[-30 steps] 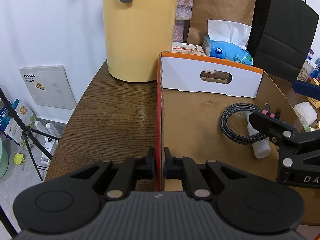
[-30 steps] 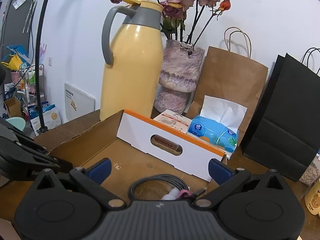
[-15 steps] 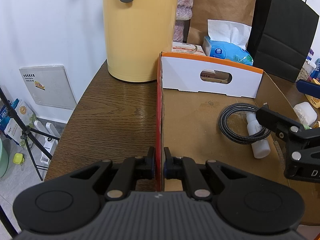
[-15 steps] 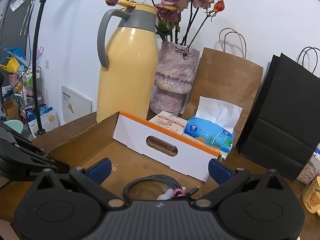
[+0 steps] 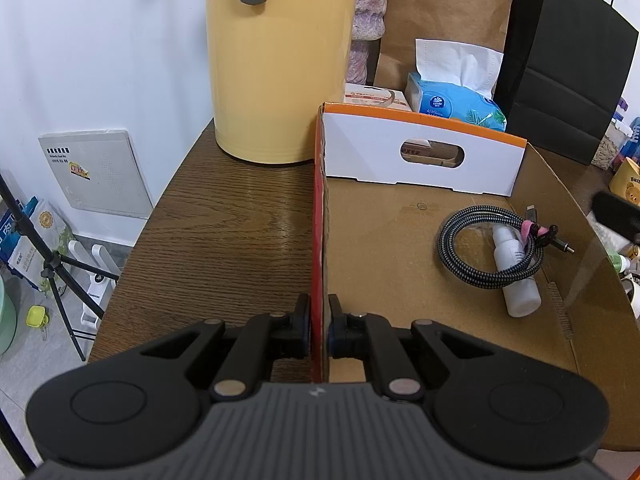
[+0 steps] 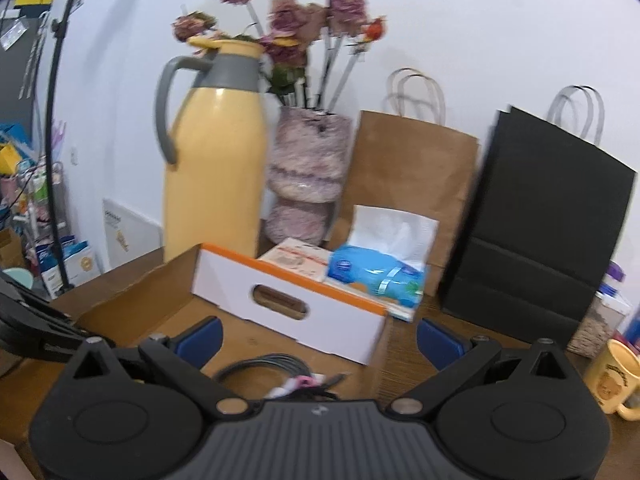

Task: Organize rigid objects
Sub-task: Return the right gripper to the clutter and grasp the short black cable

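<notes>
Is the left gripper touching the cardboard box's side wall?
Touching. The left wrist view shows the left gripper shut on the cardboard box, one pad pressed against each face of its red-edged side wall.

Wooden table (image 5: 224,232) carries cardboard box (image 5: 384,248), yellow jug (image 5: 276,60), bags.

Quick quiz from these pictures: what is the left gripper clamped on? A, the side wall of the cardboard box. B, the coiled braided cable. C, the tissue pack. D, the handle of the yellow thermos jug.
A: the left gripper is shut on the thin side wall of the cardboard box, a pad on each face, while the coiled braided cable lies loose inside the box.
</notes>
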Demonstrator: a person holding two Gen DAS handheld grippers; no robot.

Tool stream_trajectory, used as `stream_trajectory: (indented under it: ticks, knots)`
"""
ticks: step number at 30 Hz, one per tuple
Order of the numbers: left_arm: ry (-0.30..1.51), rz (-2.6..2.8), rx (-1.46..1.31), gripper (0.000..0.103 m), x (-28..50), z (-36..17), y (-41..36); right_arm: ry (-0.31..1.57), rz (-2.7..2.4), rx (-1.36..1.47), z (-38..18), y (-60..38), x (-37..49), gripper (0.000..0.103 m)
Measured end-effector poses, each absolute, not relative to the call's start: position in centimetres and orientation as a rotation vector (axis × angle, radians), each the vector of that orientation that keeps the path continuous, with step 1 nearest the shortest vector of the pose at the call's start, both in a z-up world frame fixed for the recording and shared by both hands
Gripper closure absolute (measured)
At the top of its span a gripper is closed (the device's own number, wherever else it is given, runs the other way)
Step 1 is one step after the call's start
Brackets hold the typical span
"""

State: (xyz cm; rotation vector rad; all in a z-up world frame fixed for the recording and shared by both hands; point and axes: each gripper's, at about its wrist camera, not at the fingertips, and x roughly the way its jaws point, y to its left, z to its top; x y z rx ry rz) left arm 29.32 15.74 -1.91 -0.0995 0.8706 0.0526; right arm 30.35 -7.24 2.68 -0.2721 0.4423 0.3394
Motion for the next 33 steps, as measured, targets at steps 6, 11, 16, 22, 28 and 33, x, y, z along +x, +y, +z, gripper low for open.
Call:
stream_trajectory:
  ticks: [6, 11, 16, 22, 28, 33]
  knots:
    - [0.871, 0.053, -0.099, 0.094, 29.3, -1.9, 15.7, 0.435, 0.257, -0.227, 2.5, -11.9, 29.9, 0.000]
    - [0.870, 0.052, -0.100, 0.094, 29.3, -1.9, 15.8, 0.435, 0.157, -0.183, 1.6, -17.0, 29.4, 0.000]
    - [0.871, 0.052, -0.099, 0.094, 29.3, -1.9, 15.8, 0.459, 0.058, -0.135, 0.1, -21.7, 28.8, 0.000]
    - [0.870, 0.052, -0.098, 0.094, 29.3, -1.9, 15.7, 0.503, -0.034, -0.087, -2.4, -25.5, 28.1, 0.000]
    - [0.870, 0.053, -0.099, 0.094, 29.3, -1.9, 15.8, 0.582, -0.074, -0.058, -5.5, -26.8, 28.3, 0.000]
    - [0.870, 0.053, -0.098, 0.094, 29.2, -1.9, 15.9, 0.614, -0.075, -0.079, -6.3, -26.4, 28.8, 0.000]
